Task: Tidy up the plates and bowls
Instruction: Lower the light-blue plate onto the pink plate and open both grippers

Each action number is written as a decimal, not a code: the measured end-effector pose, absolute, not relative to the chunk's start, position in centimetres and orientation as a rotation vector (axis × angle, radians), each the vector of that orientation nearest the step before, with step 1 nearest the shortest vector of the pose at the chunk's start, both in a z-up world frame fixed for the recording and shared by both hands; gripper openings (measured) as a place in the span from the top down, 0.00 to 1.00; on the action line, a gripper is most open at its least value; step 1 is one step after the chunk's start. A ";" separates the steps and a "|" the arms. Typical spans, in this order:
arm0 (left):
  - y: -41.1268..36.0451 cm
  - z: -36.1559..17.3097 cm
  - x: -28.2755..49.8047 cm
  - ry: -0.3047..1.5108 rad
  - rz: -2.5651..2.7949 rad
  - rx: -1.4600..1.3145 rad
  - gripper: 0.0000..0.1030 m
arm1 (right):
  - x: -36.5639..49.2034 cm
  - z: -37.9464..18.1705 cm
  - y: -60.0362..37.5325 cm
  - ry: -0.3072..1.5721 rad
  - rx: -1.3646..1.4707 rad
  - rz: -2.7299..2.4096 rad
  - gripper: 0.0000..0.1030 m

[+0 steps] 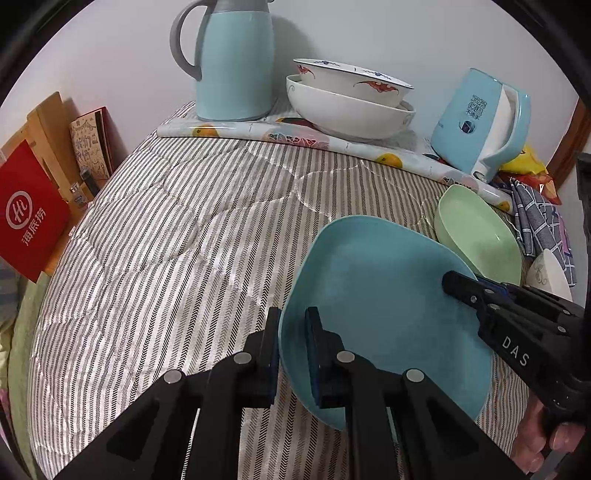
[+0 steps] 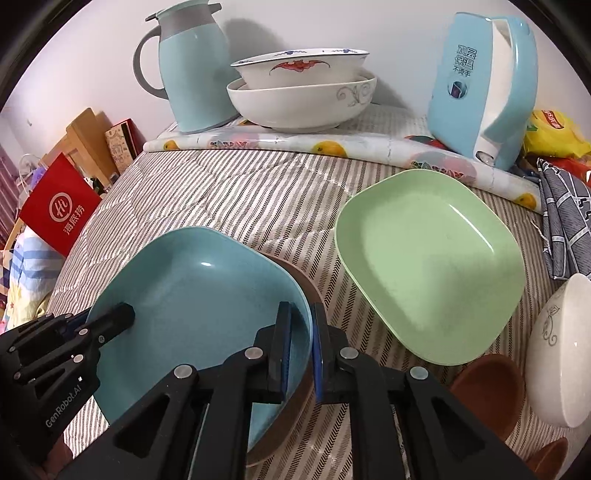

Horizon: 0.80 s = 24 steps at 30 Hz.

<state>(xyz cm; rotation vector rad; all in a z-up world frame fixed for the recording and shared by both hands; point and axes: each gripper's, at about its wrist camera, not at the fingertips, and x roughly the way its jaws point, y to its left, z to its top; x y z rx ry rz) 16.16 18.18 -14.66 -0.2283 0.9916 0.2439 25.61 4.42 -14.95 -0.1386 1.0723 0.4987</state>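
Wall: plain white, evenly lit, with soft grey shadows cast on it behind the tall items at the back.
Surface: a quilted cover in grey and white herringbone stripes, stitched in wide curved lines, spread across the whole near area.
Back edge: a rolled glossy sheet printed with oranges and other fruit lies across the stripes, close to the wall.
Left side: wooden boards stand on edge near the wall; a red bag with white characters leans in front of them.
Far left, lower: patterned bedding in pale blue and yellow.
Right edge: a strip of brown wood.
Light: diffuse, indoor, no hard highlights on the cover.
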 end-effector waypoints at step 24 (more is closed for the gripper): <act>18.2 -12.6 14.5 0.964 0.236 -0.247 0.58 | 23.5 -13.0 3.5 1.047 -0.144 0.461 0.53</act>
